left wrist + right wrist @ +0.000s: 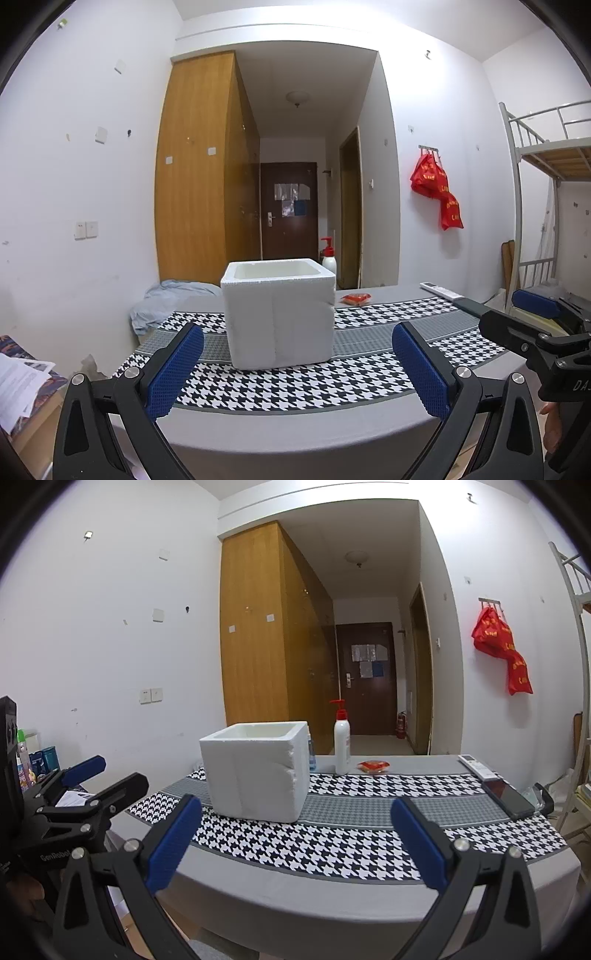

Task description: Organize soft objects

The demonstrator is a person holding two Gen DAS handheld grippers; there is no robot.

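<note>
A white foam box [280,315] stands open-topped on the houndstooth runner [295,384] of a grey table; it also shows in the right wrist view [256,771]. A crumpled light blue cloth [168,301] lies at the table's far left corner. A small red packet [355,298] lies behind the box to the right, and it shows in the right wrist view [373,766]. My left gripper [297,373] is open and empty, near the table's front edge, facing the box. My right gripper [297,845] is open and empty, to the box's right.
A white pump bottle [341,744] stands behind the box. A white remote [476,766] and a dark phone [508,799] lie at the table's right edge. Papers [22,384] lie at the left. A bunk bed [546,177] stands at the right. Red bags [437,188] hang on the wall.
</note>
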